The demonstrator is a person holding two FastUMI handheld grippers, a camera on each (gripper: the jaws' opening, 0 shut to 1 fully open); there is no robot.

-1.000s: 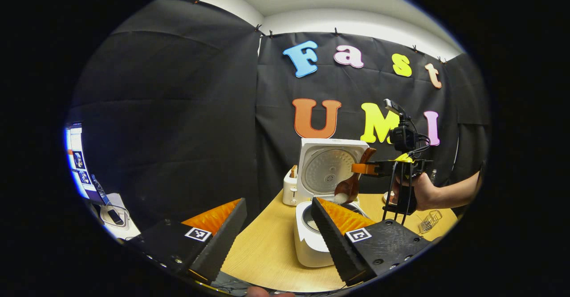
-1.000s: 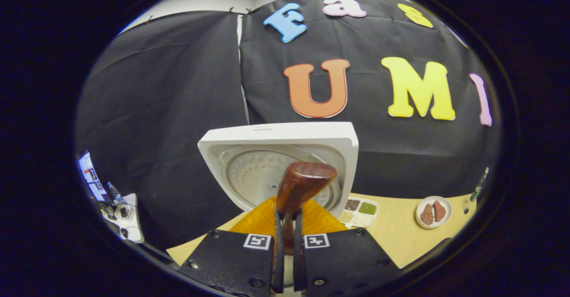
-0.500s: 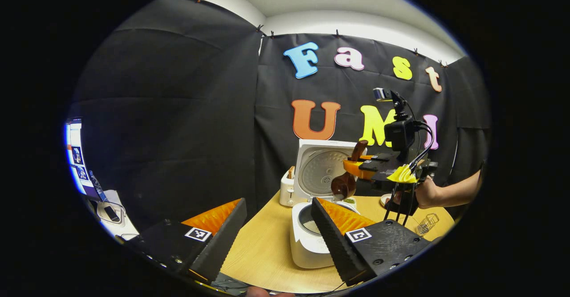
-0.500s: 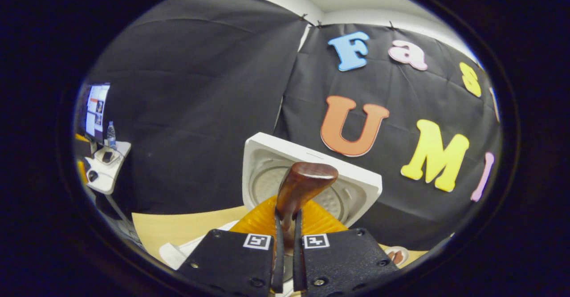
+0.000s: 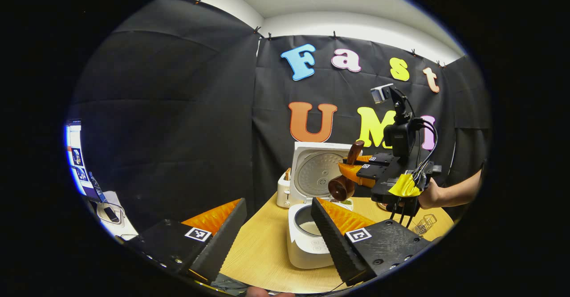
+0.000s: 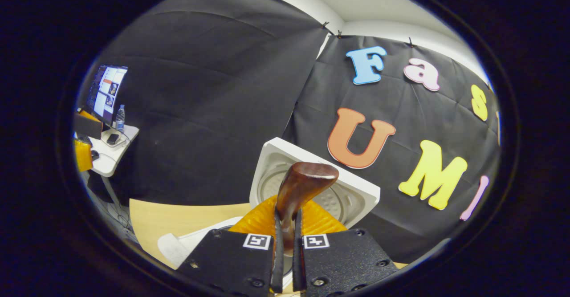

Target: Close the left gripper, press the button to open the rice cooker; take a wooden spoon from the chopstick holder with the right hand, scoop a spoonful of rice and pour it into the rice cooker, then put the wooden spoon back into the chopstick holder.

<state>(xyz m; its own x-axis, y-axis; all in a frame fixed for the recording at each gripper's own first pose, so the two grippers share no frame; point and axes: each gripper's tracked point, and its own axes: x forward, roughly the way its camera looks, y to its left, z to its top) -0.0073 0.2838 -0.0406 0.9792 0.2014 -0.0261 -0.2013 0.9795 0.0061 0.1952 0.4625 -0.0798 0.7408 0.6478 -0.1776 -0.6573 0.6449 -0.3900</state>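
Now right hand-held gripper (image 6: 285,225) clamping wooden spoon (image 6: 299,185), left hand-held gripper (image 5: 278,225) wide open

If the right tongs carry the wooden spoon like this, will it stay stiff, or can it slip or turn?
The wooden spoon is probably rigid; its handle shows no bend between the right tongs. It may pivot, since the bowl hangs to one side of the narrow grip. Its glossy surface suggests some slipperiness.

Wooden spoon (image 6: 297,190) bowl hidden below right gripper (image 6: 285,261); rice cooker (image 5: 307,243) front behind left gripper's finger (image 5: 338,239).
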